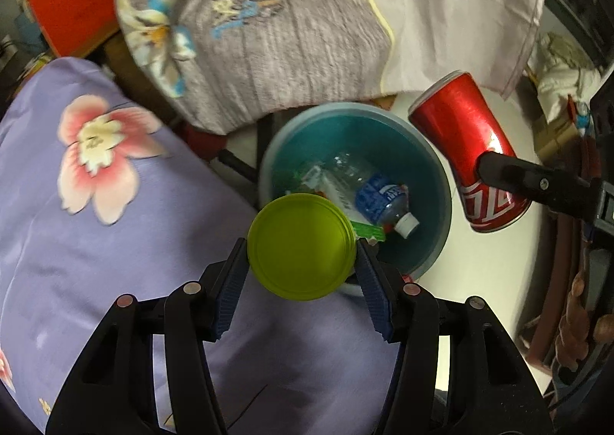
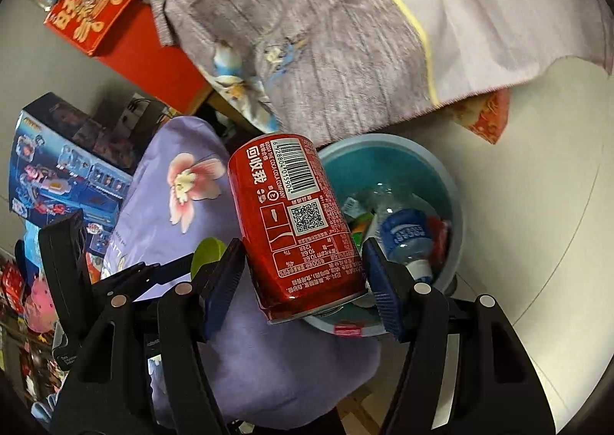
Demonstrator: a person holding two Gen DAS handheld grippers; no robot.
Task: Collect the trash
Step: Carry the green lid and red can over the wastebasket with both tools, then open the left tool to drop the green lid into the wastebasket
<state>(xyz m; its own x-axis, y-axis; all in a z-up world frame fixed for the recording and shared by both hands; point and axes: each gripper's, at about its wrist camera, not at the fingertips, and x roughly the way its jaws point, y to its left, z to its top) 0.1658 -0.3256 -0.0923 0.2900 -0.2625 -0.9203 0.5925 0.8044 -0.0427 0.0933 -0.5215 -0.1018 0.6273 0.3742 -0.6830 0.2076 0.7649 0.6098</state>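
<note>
My left fingers [image 1: 301, 256] were clenched on a green lid [image 1: 301, 246], seen flat-on at the lower middle of the left wrist frame. The lid overlapped the near rim of the teal bin [image 1: 429, 155], so the bin's mouth lay just past the fingertips, up and to the right of them. Part of the lid seemed to hang over the purple pillow [image 1: 96, 205] rather than over the opening (hard to be sure through a fisheye).

My right fingers [image 2: 305, 266] were grasping a red can [image 2: 295, 220] across its body near one end, its long axis running up and slightly left in the right wrist frame, away from me. The bin [image 2: 454, 205] sat behind and to the right of the can there, with a bottle [image 2: 403, 235] and wrappers already inside.

In the left view the can [image 1: 466, 151] hung at the bin's right rim, tilted. I judged both pieces close to the drop, the lid needing a small push forward and right, the can a shift inward over the mouth. Neither hand was clearly nearer.
</note>
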